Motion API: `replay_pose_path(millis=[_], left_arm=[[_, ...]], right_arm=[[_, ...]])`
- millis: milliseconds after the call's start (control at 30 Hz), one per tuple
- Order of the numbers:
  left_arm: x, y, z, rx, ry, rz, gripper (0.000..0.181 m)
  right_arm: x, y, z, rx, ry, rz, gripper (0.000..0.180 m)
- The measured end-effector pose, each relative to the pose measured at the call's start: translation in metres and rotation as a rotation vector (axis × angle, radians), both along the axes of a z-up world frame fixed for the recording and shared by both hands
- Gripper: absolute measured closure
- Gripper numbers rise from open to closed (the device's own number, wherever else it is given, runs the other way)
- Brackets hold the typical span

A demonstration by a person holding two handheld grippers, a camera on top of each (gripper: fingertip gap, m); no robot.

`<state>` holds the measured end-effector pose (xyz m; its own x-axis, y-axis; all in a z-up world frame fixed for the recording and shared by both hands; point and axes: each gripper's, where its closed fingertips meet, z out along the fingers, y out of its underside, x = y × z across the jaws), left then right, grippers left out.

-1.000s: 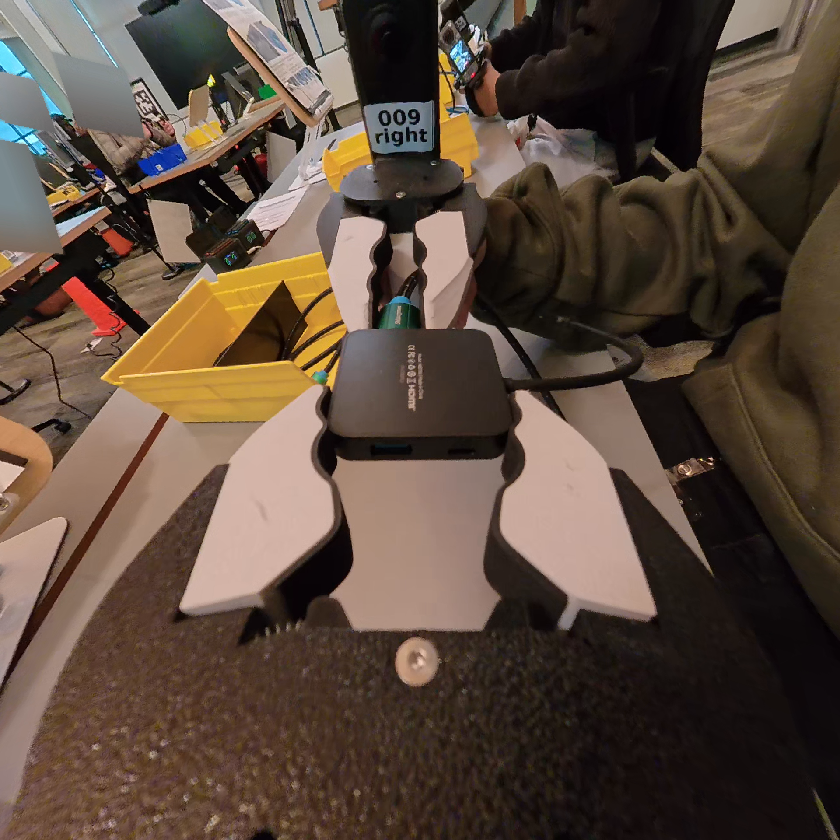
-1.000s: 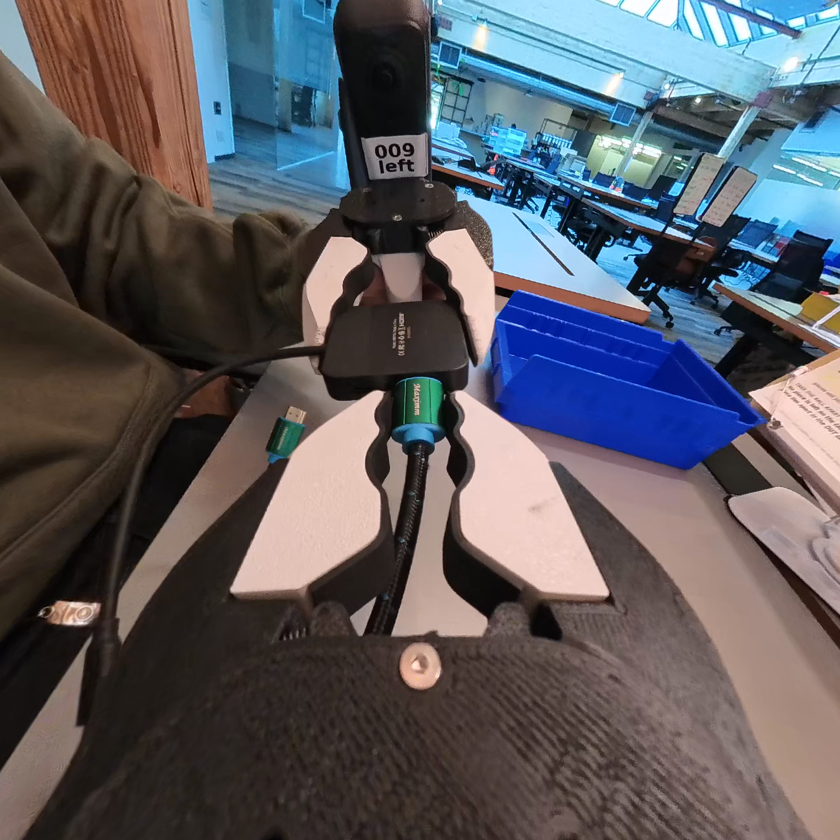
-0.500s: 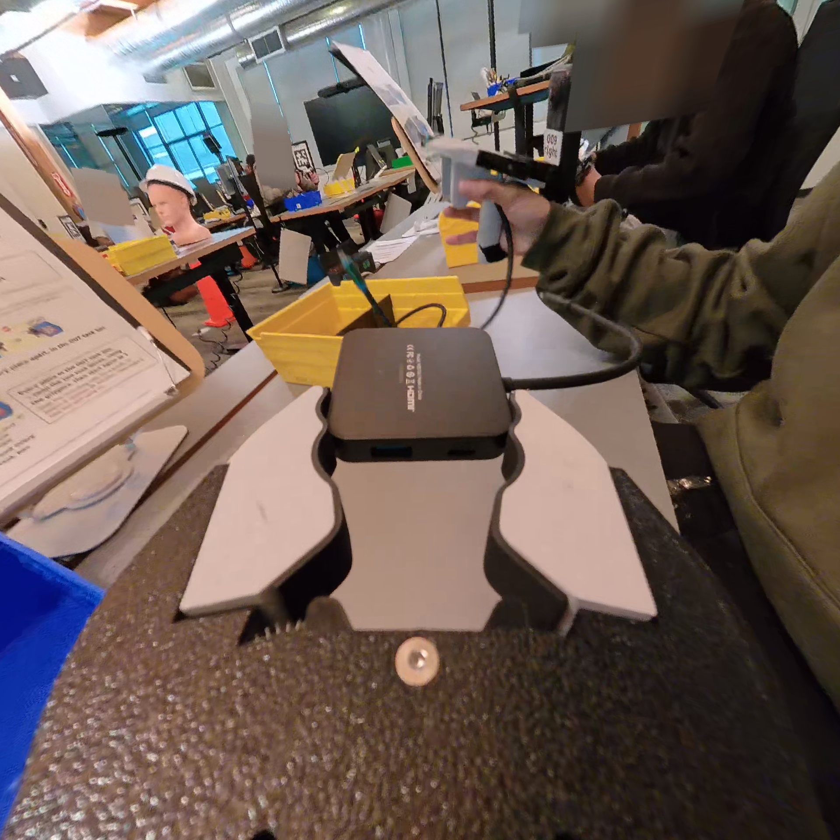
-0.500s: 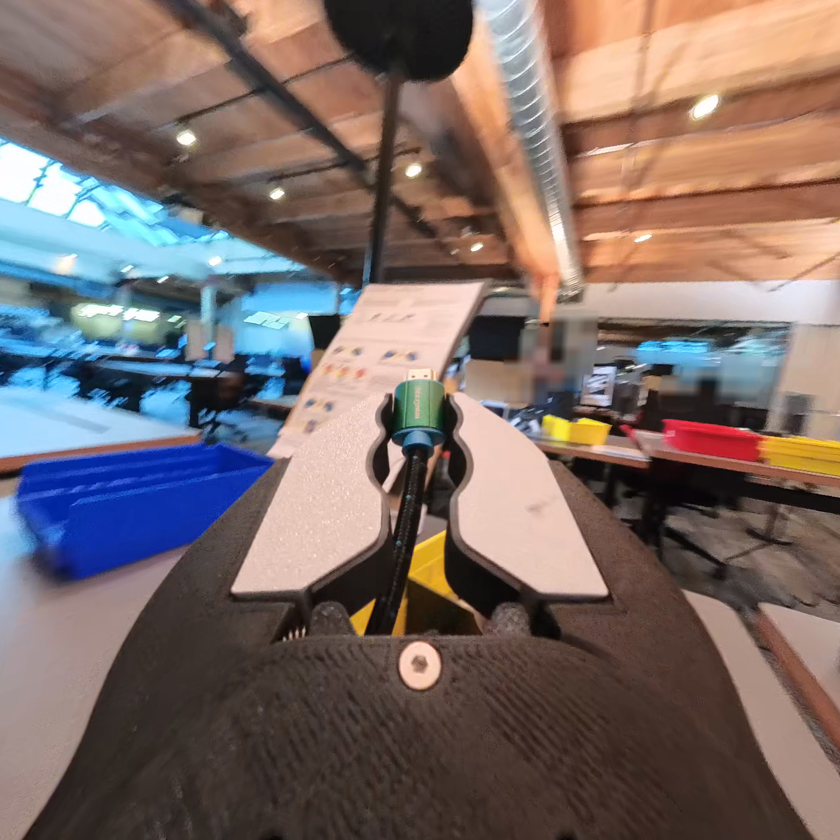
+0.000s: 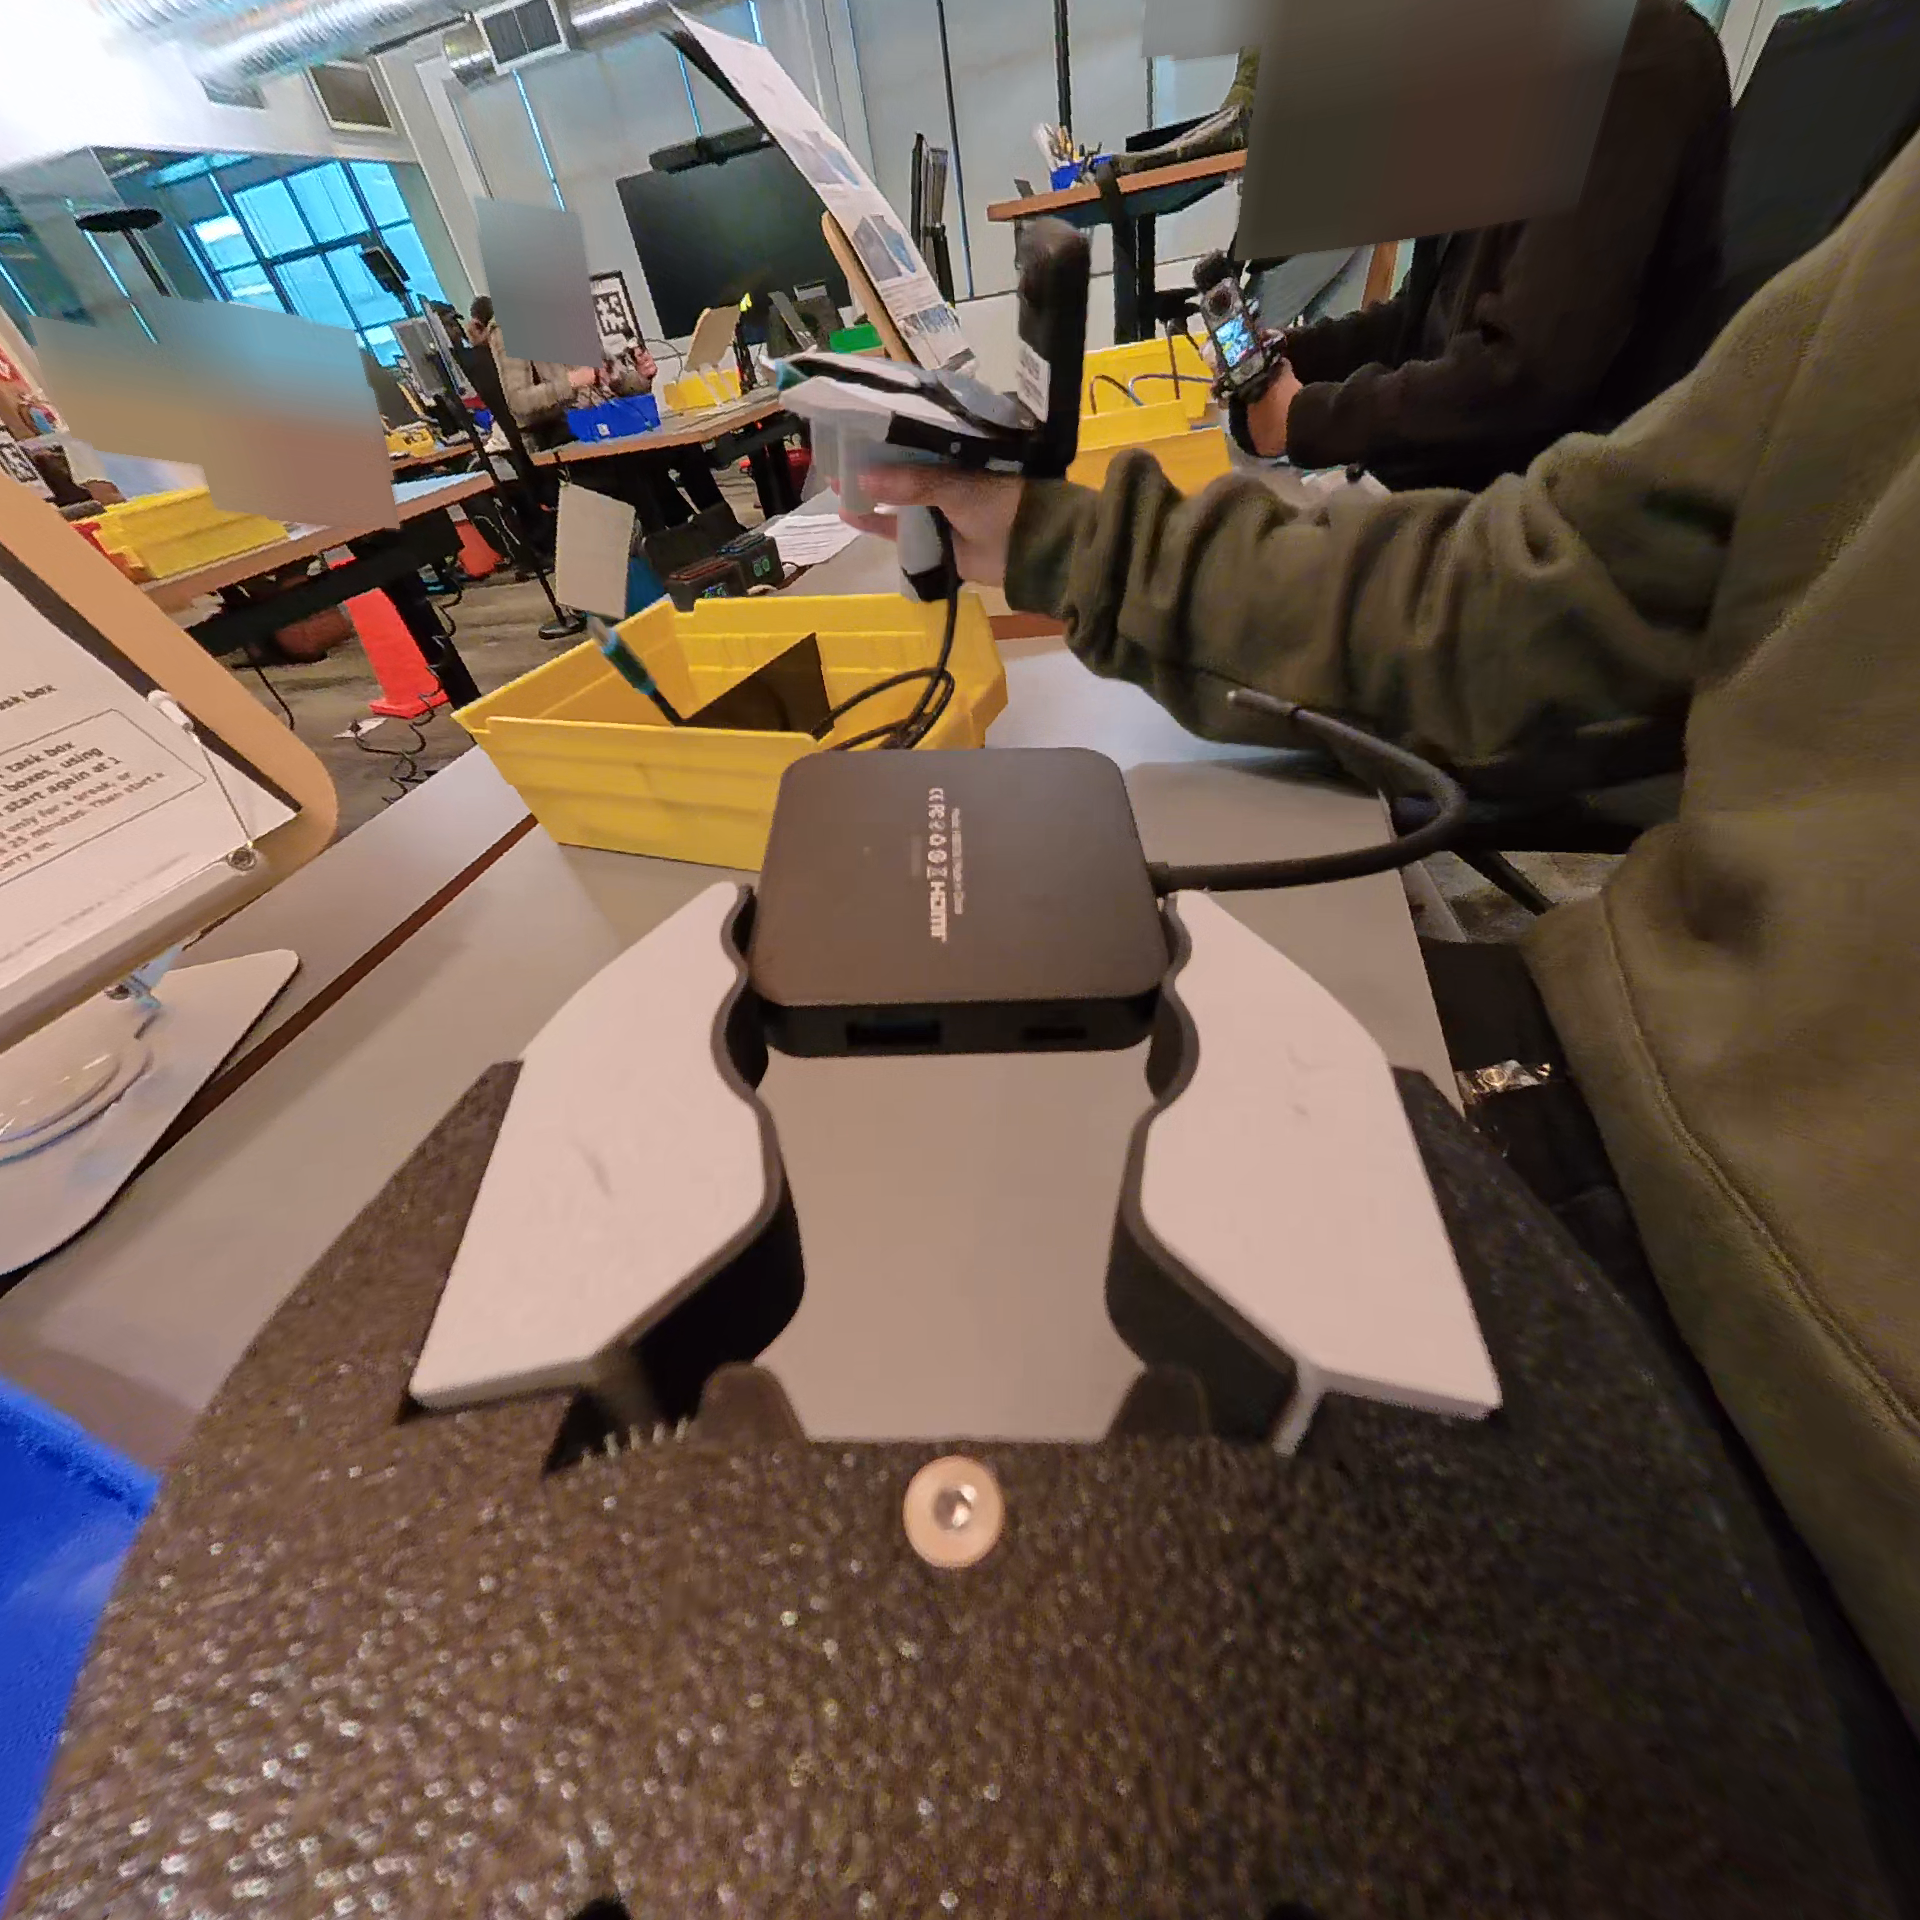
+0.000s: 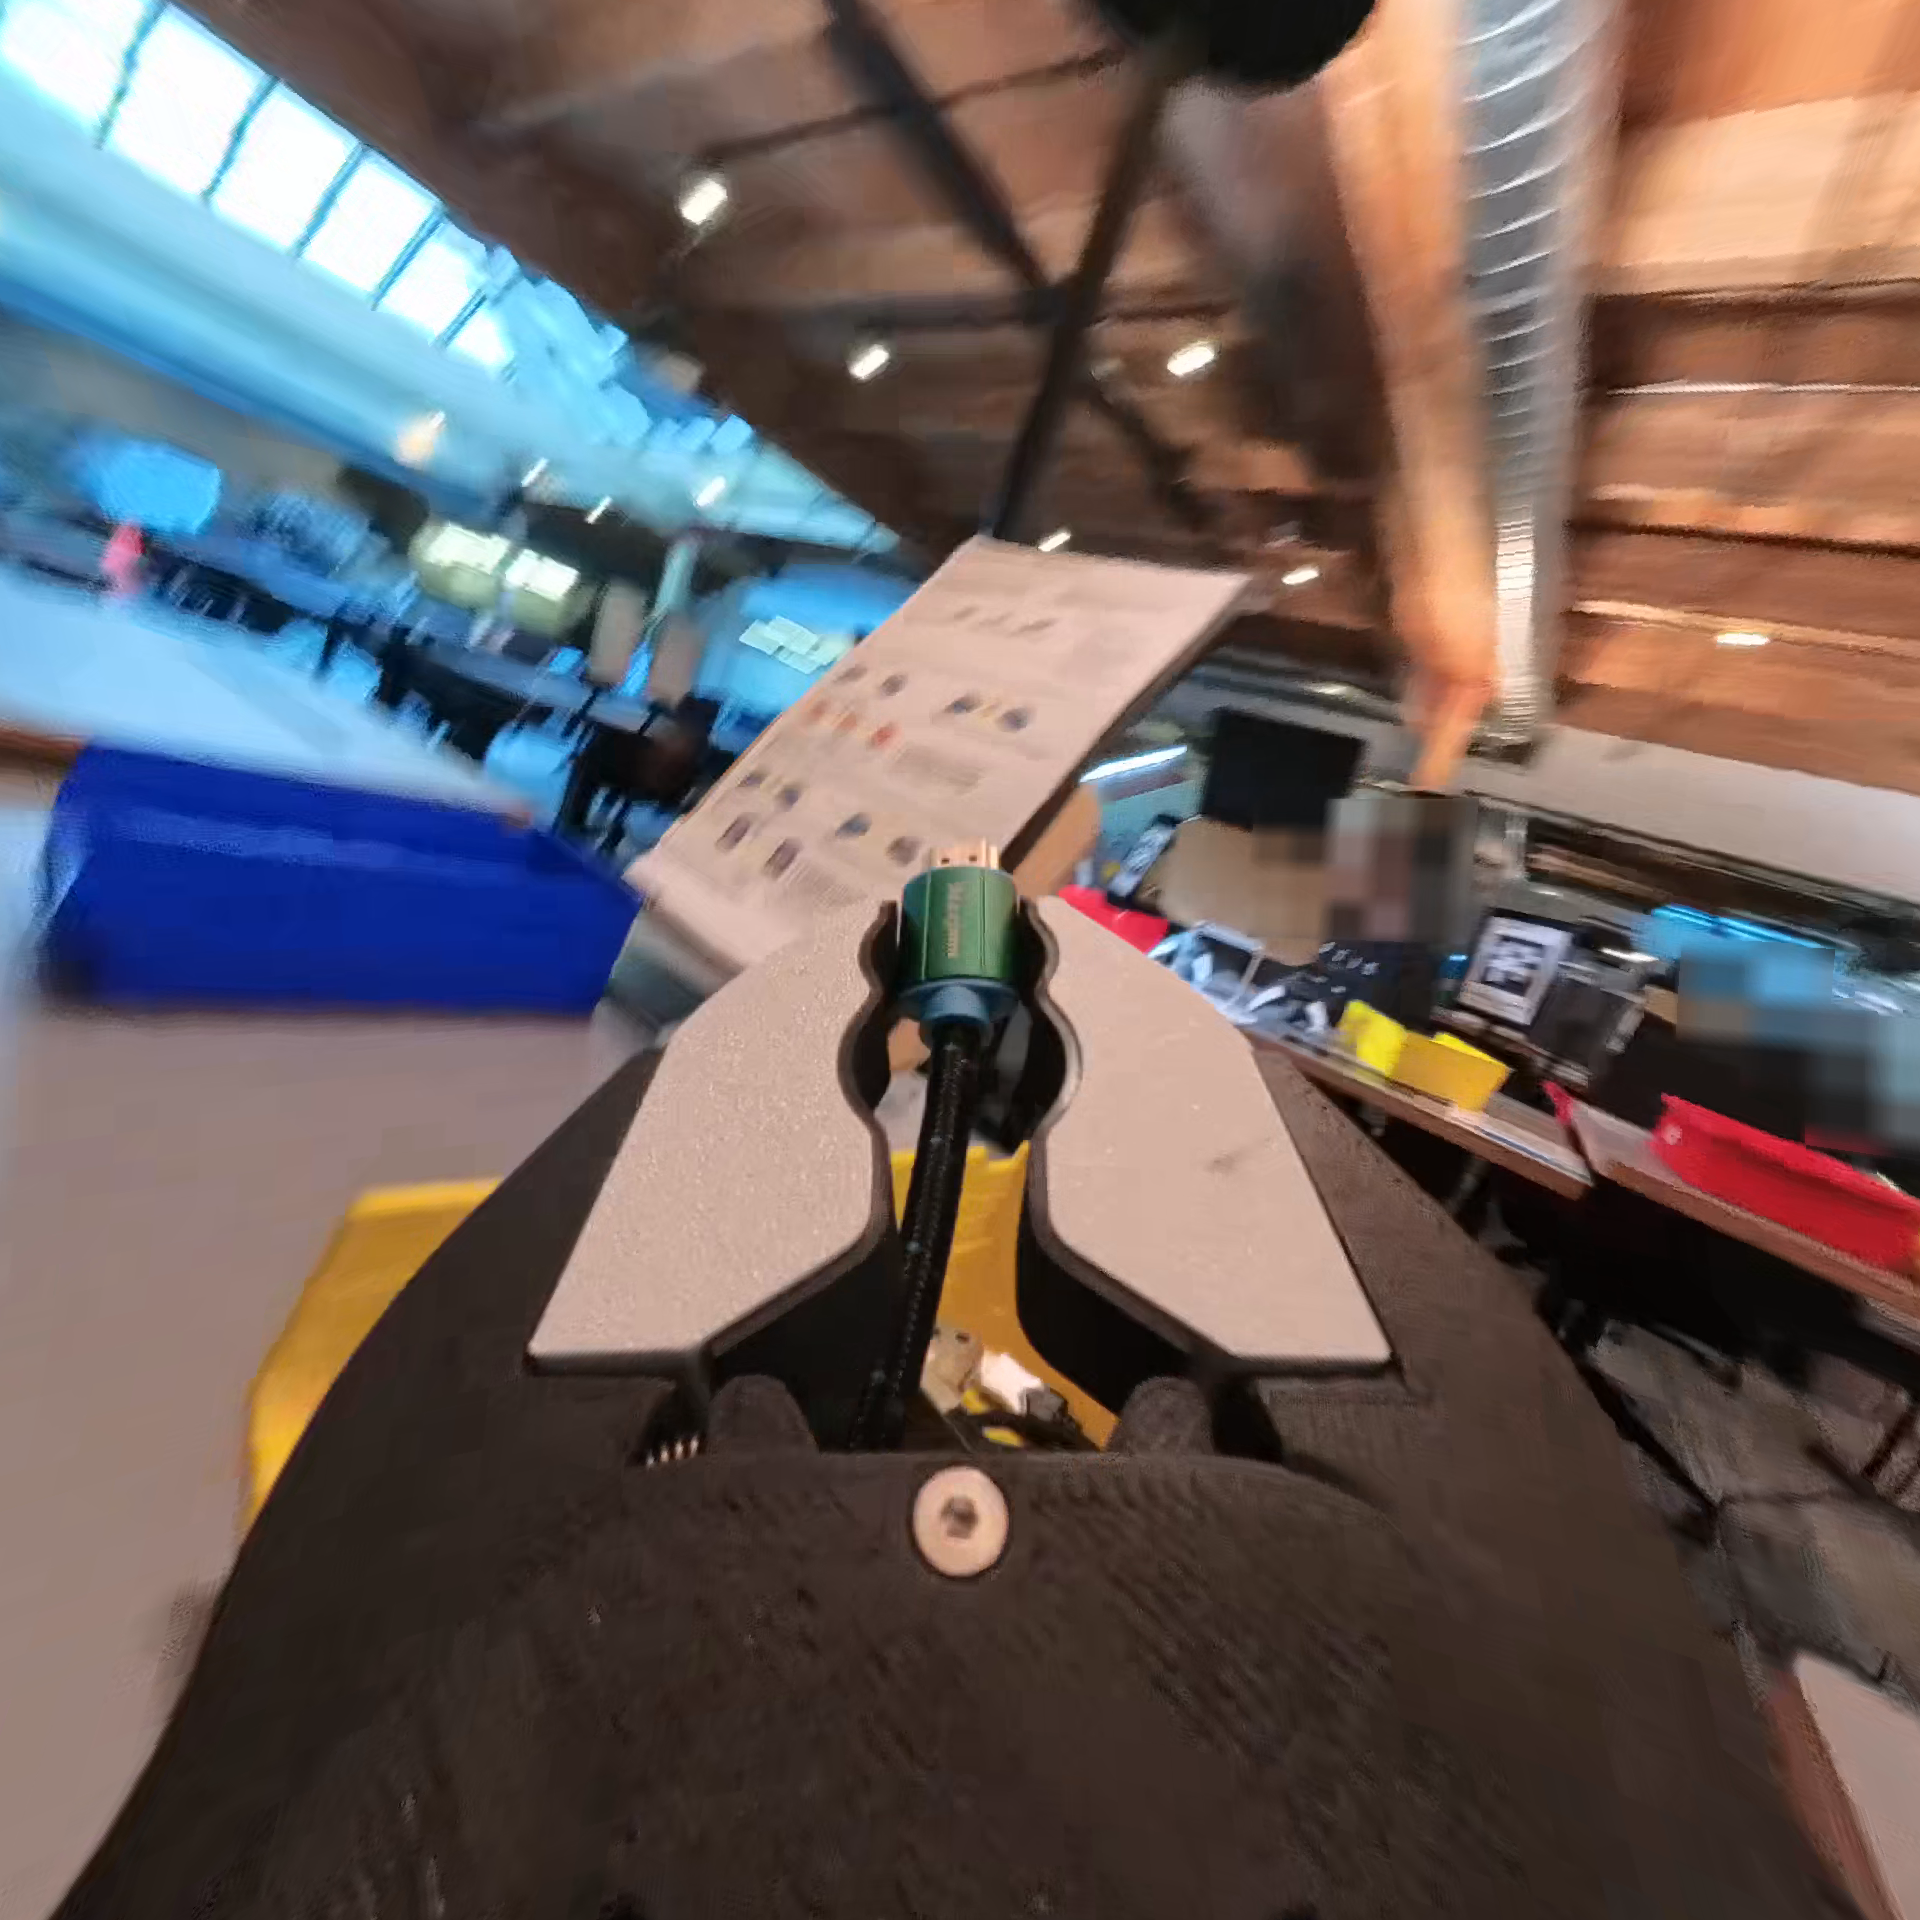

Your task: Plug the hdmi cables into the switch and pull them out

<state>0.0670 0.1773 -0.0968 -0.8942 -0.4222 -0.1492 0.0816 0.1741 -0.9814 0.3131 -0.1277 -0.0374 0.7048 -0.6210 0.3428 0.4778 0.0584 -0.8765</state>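
Left gripper clamps the switch; right gripper clenches a freed plug (one pull looks done), bin next, I'd judge

A large open-plan office turned lab: rows of desks, a monitor, yellow bins and instruction boards on the tables, under exposed wooden beams and skylights.

Showing an open workshop: grey table, desks behind, big windows glowing blue. Showing overhead a wooden ceiling with spotlights shining and, blurred, probably a metal duct.
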Motion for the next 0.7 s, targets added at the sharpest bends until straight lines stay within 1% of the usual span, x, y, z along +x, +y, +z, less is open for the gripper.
replay_pose_path(millis=[67,133,233,300,333,400,467,500,533,567,667,700], left_arm=[[-0.001,0.0,-0.003,0.005,0.01,-0.006,0.109],[-0.001,-0.001,-0.006,0.005,0.017,-0.011,0.109],[0.0,-0.002,-0.008,-0.013,0.027,-0.015,0.109],[0.001,-0.005,-0.009,-0.016,0.03,-0.019,0.109],[0.001,-0.006,-0.009,-0.017,0.03,-0.022,0.109],[0.001,-0.008,-0.009,-0.017,0.03,-0.03,0.109],[0.001,-0.009,-0.01,-0.015,0.037,-0.033,0.109],[0.001,-0.009,-0.009,-0.016,0.036,-0.033,0.109],[0.001,-0.008,-0.009,-0.019,0.034,-0.033,0.109],[0.001,-0.008,-0.008,-0.022,0.033,-0.032,0.109],[0.001,-0.007,-0.008,-0.031,0.034,-0.033,0.109],[0.0,-0.008,-0.008,-0.033,0.036,-0.037,0.109]], right_arm=[[0.001,0.019,-0.018,-0.235,0.013,0.084,0.158],[0.008,0.03,-0.037,-0.41,0.066,0.122,0.157],[0.029,0.035,-0.069,-0.651,0.098,0.037,0.157],[0.042,0.034,-0.087,-0.766,0.116,-0.036,0.157],[0.043,0.036,-0.098,-0.809,0.142,-0.03,0.155],[0.043,0.032,-0.125,-0.924,0.252,-0.013,0.15],[0.048,0.021,-0.141,-1.044,0.3,-0.057,0.14],[0.051,0.014,-0.143,-1.079,0.306,-0.095,0.14],[0.049,0.01,-0.143,-1.085,0.329,-0.093,0.139],[0.048,0.007,-0.14,-1.062,0.361,-0.082,0.136],[0.05,-0.01,-0.124,-0.969,0.428,-0.129,0.127],[0.051,-0.017,-0.12,-0.943,0.457,-0.147,0.122]])
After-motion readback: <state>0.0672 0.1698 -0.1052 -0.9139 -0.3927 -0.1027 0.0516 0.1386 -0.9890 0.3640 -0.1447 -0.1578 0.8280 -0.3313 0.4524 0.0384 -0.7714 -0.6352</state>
